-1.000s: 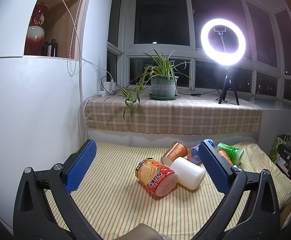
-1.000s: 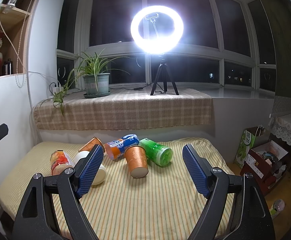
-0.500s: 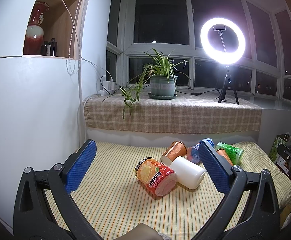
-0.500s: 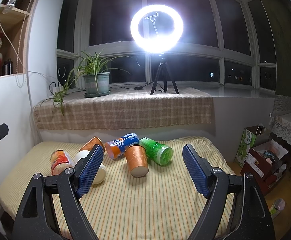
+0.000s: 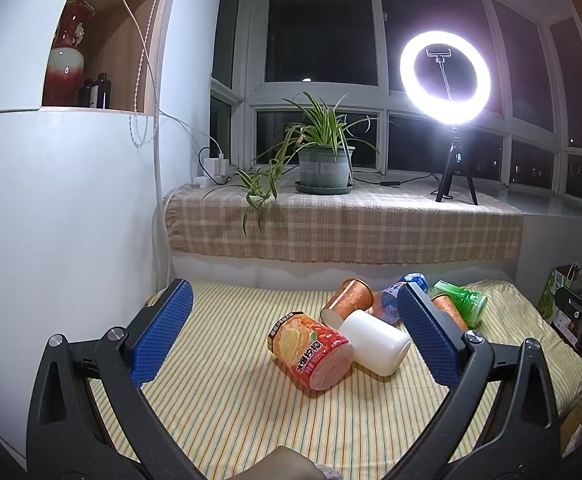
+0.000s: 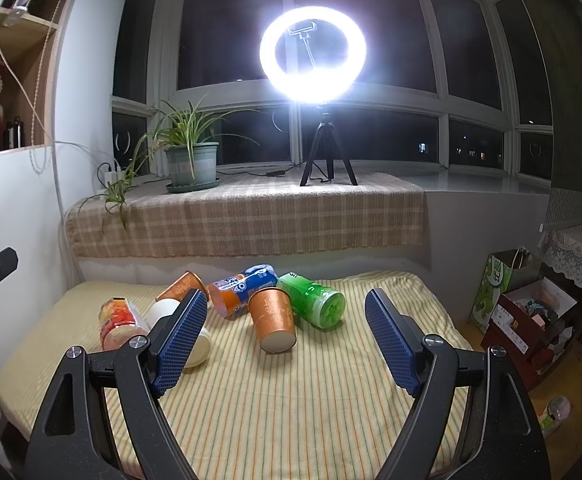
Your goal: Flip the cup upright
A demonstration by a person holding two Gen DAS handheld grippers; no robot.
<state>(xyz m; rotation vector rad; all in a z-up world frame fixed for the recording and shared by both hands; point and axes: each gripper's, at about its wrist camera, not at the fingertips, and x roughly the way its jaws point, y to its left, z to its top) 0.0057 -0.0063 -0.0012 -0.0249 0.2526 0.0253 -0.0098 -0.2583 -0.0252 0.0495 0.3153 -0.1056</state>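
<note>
Several cups lie on their sides on the striped table (image 5: 231, 408). In the left wrist view a red-orange printed cup (image 5: 311, 350) lies nearest, touching a white cup (image 5: 375, 342); behind are an orange paper cup (image 5: 349, 300), a blue-orange cup (image 5: 391, 300) and a green cup (image 5: 461, 304). In the right wrist view an orange paper cup (image 6: 273, 318) lies in the middle, beside the green cup (image 6: 315, 300) and the blue-orange cup (image 6: 239, 288); the white cup (image 6: 171, 312) is partly hidden. My left gripper (image 5: 291, 320) and right gripper (image 6: 281, 322) are open, empty, short of the cups.
A cloth-covered sill (image 5: 343, 224) runs behind the table, with a potted plant (image 5: 323, 160) and a lit ring light on a tripod (image 5: 447, 80). A white cabinet wall (image 5: 63, 216) stands at the left. Boxes and bags (image 6: 531, 312) sit on the floor at the right.
</note>
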